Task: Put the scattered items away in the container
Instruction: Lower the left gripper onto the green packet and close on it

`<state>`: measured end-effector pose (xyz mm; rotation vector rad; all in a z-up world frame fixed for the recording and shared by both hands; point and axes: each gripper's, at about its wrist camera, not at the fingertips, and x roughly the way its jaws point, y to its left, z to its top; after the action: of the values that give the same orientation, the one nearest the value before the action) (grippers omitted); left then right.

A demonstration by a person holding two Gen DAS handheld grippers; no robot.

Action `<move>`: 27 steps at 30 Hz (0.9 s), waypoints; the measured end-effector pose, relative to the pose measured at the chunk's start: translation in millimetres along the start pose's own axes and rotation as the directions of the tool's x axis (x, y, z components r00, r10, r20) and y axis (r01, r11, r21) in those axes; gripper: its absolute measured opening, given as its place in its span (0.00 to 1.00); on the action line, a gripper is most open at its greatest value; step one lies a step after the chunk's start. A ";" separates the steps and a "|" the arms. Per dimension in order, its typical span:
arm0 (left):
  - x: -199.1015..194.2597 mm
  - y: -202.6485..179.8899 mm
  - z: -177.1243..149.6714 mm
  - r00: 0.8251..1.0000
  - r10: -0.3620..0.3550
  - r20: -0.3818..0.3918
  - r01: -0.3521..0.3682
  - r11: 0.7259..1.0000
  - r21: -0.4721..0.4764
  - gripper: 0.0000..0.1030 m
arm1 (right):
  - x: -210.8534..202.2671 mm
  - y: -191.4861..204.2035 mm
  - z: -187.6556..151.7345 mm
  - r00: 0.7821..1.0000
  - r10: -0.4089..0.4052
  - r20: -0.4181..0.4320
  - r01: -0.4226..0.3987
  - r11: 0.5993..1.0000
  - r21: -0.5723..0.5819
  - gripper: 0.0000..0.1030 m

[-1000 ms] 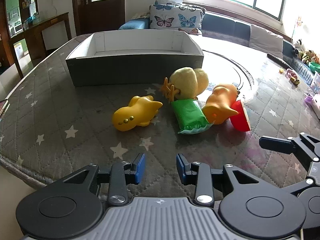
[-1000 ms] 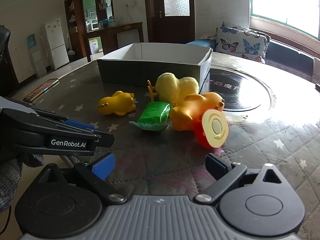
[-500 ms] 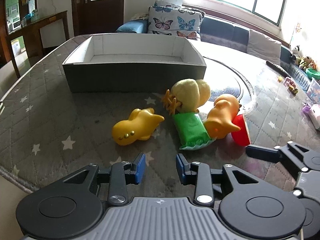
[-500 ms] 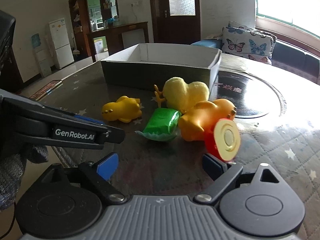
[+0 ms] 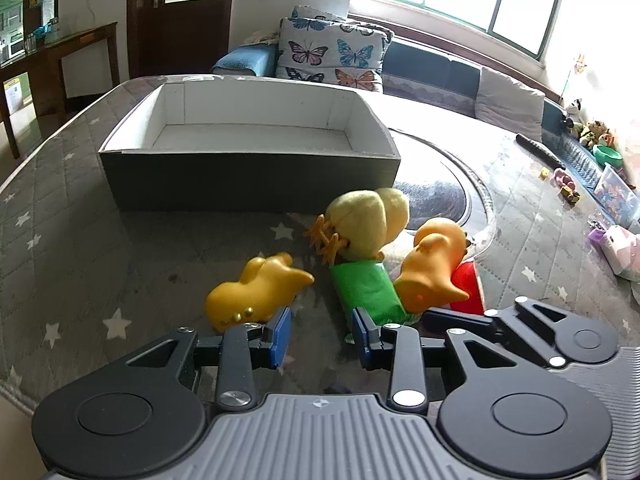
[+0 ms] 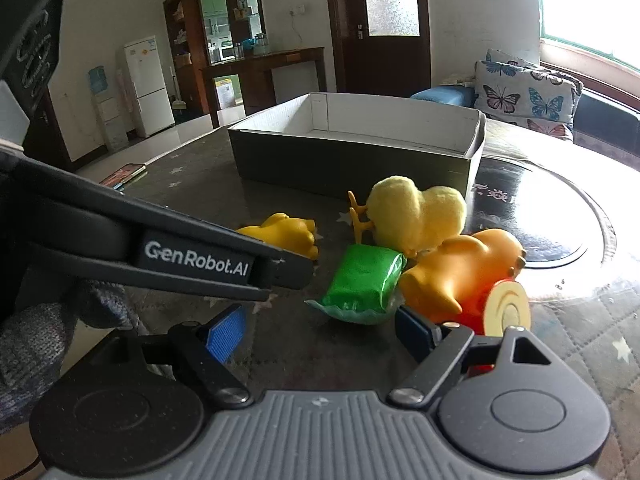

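A grey box with a white inside stands empty on the table; it also shows in the right wrist view. In front of it lie a yellow rubber toy, a green packet, a fluffy yellow chick, an orange rubber duck and a red piece with a cream disc. My left gripper is open and empty, between the yellow toy and the green packet. My right gripper is open and empty, just before the green packet.
The table has a quilted grey star cover and a dark round centre plate. Small toys and a plastic box lie at the far right. A sofa with butterfly cushions stands behind the table.
Both grippers have moved forward toward the pile of toys. The right gripper now sits close beside the left one. Nothing has been picked up.
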<state>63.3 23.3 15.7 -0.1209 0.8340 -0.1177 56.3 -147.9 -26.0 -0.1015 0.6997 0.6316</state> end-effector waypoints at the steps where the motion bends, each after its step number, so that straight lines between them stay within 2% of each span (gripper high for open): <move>1: 0.5 0.3 1.2 1.000 -0.006 -0.001 0.006 1.000 -0.002 0.35 | 1.8 -0.5 0.8 1.000 0.000 0.000 0.000 1.000 0.005 0.79; 6: 5.7 0.0 5.1 0.999 -0.031 -0.012 0.031 0.999 -0.011 0.35 | 5.9 -3.3 3.4 1.000 -0.022 0.003 0.022 0.999 0.029 0.73; 11: 11.4 2.7 7.0 0.999 -0.046 -0.029 0.045 0.999 -0.030 0.35 | 9.4 -11.5 3.7 0.999 -0.046 -0.003 0.046 0.996 0.071 0.53; 18: 14.4 6.8 8.0 0.998 -0.051 -0.039 0.049 0.998 -0.046 0.35 | 11.0 -16.7 2.2 0.999 -0.052 -0.008 0.052 0.995 0.081 0.48; 20: 14.2 7.8 8.7 0.998 -0.053 -0.038 0.051 0.998 -0.048 0.35 | 10.0 -17.4 1.8 0.999 -0.045 -0.015 0.046 0.996 0.076 0.32; 27: 14.7 8.7 11.8 0.997 -0.063 -0.036 0.061 0.997 -0.052 0.35 | 7.4 -21.8 1.4 0.999 -0.007 -0.034 0.010 0.997 0.078 0.32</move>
<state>82.4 30.4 11.5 -0.1931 0.8713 -0.1576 74.0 -161.4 -32.2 -0.0428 0.7551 0.5950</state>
